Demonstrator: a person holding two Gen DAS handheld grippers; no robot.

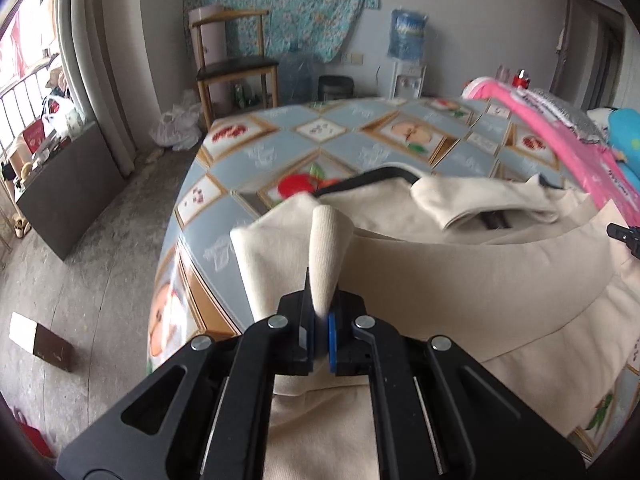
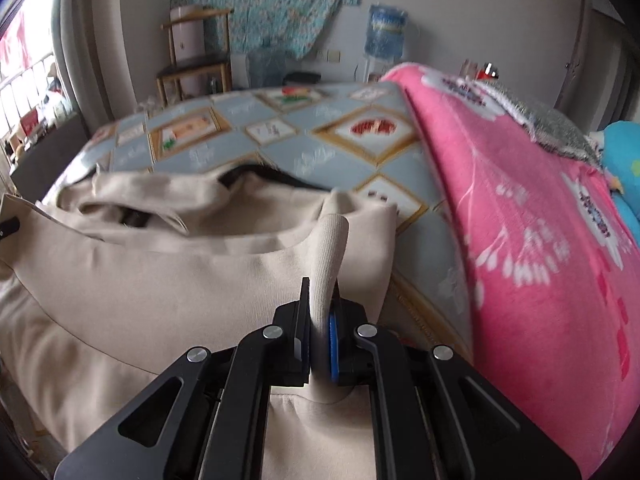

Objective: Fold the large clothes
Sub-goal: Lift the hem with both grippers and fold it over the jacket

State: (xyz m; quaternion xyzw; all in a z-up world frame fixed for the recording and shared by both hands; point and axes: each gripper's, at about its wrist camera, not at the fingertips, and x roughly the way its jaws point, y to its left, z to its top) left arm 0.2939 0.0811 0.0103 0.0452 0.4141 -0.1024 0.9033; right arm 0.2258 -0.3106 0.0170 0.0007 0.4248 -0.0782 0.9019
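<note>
Cream garment (image 1: 460, 280) lies spread on a bed with a blue fruit-picture cover (image 1: 360, 132), a fold of it lifted across the middle. The left gripper (image 1: 320, 320) has its fingers (image 1: 305, 312) clamped on a pinch of the cloth at one end. The right gripper (image 2: 320, 320) has its fingers (image 2: 305, 312) clamped on a pinch at the other end. A pink blanket (image 2: 540, 240) lies just beside the garment.

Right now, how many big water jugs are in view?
2. One blue water jug sits upside down on the white dispenser at the far wall; an empty-looking clear jug stands on the floor beside the wooden chair. More may be hidden behind the bed.
</note>
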